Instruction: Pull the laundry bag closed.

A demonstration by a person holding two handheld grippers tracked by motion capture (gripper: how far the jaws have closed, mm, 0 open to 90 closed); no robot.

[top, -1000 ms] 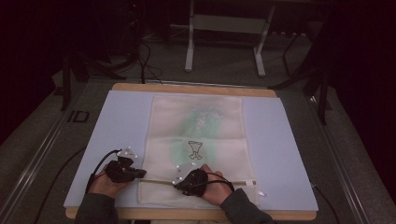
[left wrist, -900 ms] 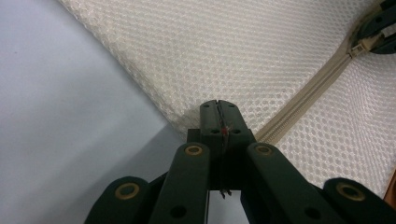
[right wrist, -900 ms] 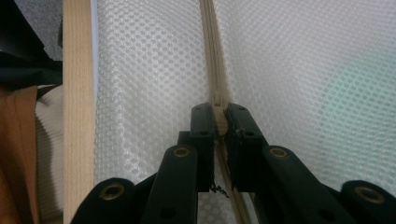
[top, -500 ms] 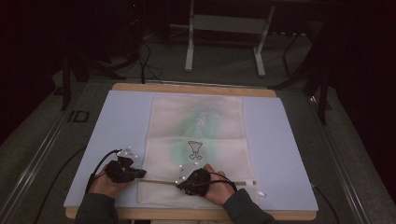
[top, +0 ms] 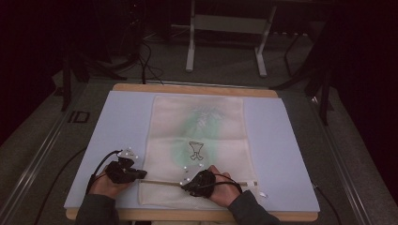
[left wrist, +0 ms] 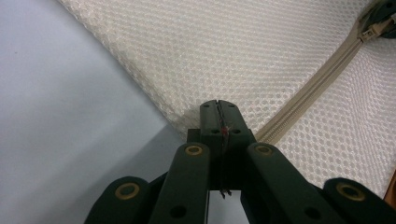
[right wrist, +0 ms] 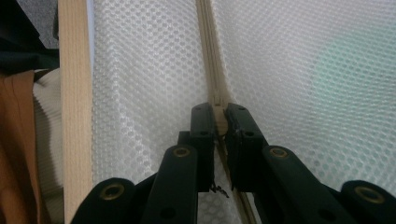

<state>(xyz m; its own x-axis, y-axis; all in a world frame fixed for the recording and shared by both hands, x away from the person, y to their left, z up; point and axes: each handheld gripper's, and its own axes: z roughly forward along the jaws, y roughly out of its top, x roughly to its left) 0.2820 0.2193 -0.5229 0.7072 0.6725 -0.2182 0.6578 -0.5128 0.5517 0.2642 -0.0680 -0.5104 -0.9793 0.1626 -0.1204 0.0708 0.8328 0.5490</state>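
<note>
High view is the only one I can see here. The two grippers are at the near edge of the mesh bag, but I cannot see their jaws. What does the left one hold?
Observer: The left gripper is shut on the corner of the mesh laundry bag, right where the zipper ends.
Operator: And the right one, is it on the mesh too?
Observer: No. The right gripper is clamped on the zipper slider, not on the mesh.
Operator: Is the zipper open or closed ahead of that gripper?
Observer: In the right gripper view the zipper teeth ahead of the jaws run joined together, so that stretch is closed.
</note>
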